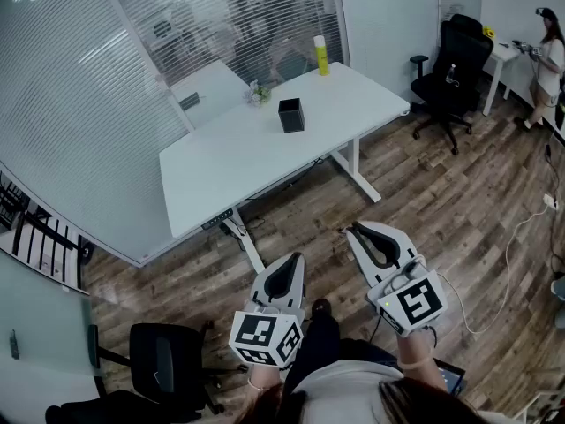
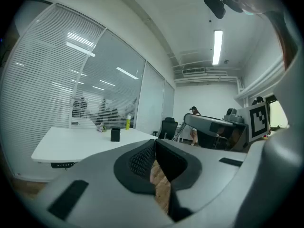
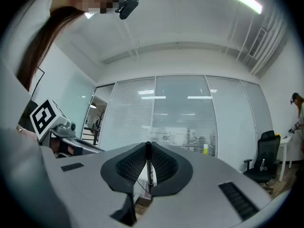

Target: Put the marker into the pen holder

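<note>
The black pen holder stands on a white desk well ahead of me; it also shows small in the left gripper view. A thin black marker is pinched upright between the pads of my right gripper, which is shut on it. In the head view the right gripper hovers over the wooden floor, short of the desk's near edge. Beside it, my left gripper is shut with nothing between its jaws, which meet at their tips.
A yellow bottle and a small plant stand at the desk's far side. Black office chairs sit at the back right and near left. A person stands far right. Glass walls with blinds run behind the desk.
</note>
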A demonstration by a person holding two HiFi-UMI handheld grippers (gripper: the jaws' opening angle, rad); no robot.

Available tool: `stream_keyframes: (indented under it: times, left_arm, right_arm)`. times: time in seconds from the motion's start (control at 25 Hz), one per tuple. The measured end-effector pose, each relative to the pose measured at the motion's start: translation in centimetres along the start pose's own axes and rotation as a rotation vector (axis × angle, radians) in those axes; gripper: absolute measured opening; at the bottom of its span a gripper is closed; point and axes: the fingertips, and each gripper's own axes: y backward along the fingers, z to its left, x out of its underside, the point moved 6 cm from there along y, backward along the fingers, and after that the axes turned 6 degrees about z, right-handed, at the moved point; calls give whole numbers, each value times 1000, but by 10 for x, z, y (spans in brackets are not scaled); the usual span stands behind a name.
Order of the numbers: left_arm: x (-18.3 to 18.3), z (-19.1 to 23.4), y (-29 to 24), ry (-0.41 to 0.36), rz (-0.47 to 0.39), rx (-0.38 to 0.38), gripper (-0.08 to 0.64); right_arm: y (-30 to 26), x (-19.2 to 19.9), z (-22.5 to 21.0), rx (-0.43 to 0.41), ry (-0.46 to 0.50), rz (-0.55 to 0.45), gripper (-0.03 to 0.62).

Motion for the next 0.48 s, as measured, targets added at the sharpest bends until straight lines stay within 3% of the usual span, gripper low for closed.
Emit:
stream_keyframes:
  times: [0.48]
  left_arm:
    - [-7, 35, -31, 8, 16, 9, 20]
  right_arm:
    - [-43, 2, -20, 12, -20, -26, 60]
